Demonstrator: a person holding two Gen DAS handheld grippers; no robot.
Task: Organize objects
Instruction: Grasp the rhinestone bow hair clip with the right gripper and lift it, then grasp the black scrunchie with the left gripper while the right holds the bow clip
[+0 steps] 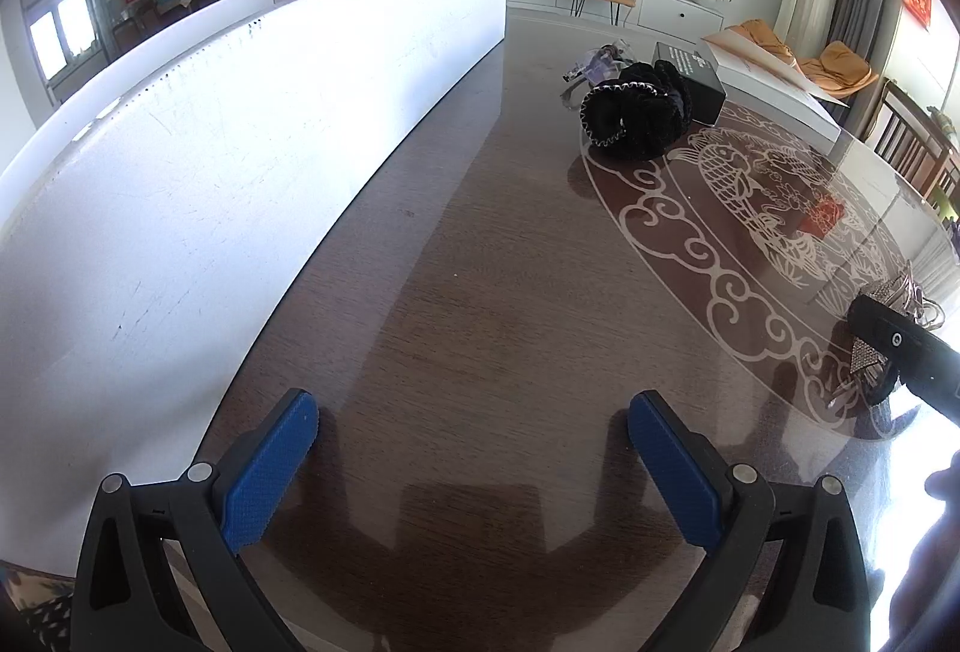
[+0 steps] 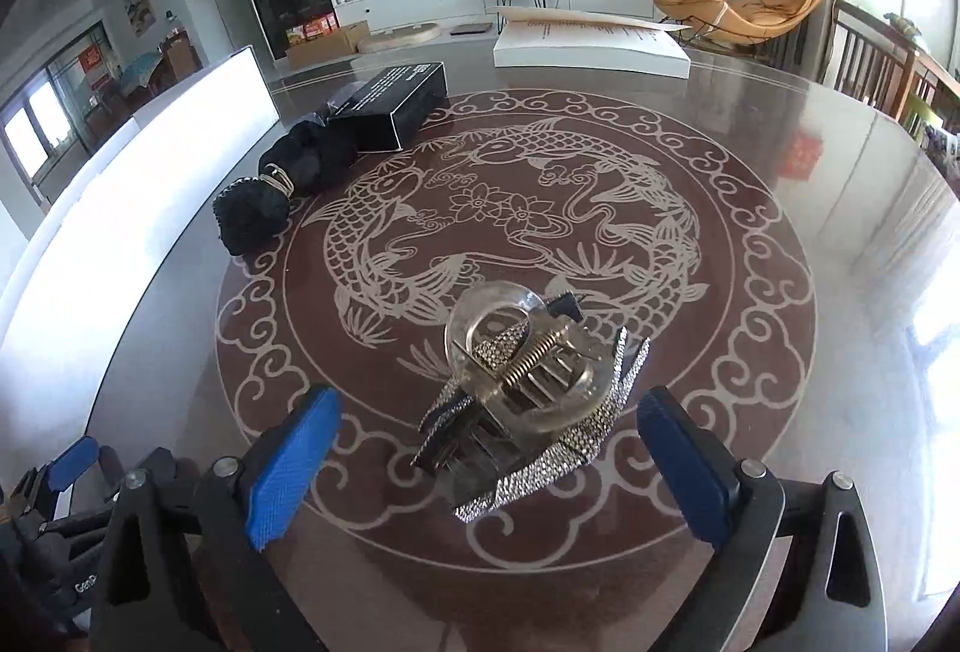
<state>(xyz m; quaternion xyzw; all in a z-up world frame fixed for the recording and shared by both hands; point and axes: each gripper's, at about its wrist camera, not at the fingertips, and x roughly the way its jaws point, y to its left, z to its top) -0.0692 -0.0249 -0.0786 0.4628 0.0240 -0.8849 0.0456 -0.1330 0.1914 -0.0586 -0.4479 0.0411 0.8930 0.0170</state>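
A clear hair claw clip with a rhinestone bow (image 2: pixel 528 388) lies on the round table between the open jaws of my right gripper (image 2: pixel 489 448), untouched. It also shows at the right edge of the left wrist view (image 1: pixel 870 358), partly behind the right gripper's body. A black scrunchie (image 1: pixel 636 111) (image 2: pixel 282 184) lies farther off beside a black box (image 1: pixel 696 78) (image 2: pixel 396 102). A second clip (image 1: pixel 594 66) lies behind the scrunchie. My left gripper (image 1: pixel 474 457) is open and empty above bare table, next to a long white box (image 1: pixel 240 123).
The long white box (image 2: pixel 150 153) runs along the table's left side. A flat white box with a paper sheet (image 2: pixel 594 42) lies at the far edge. The table (image 2: pixel 840 232) has a fish design under glass. Chairs stand at the right.
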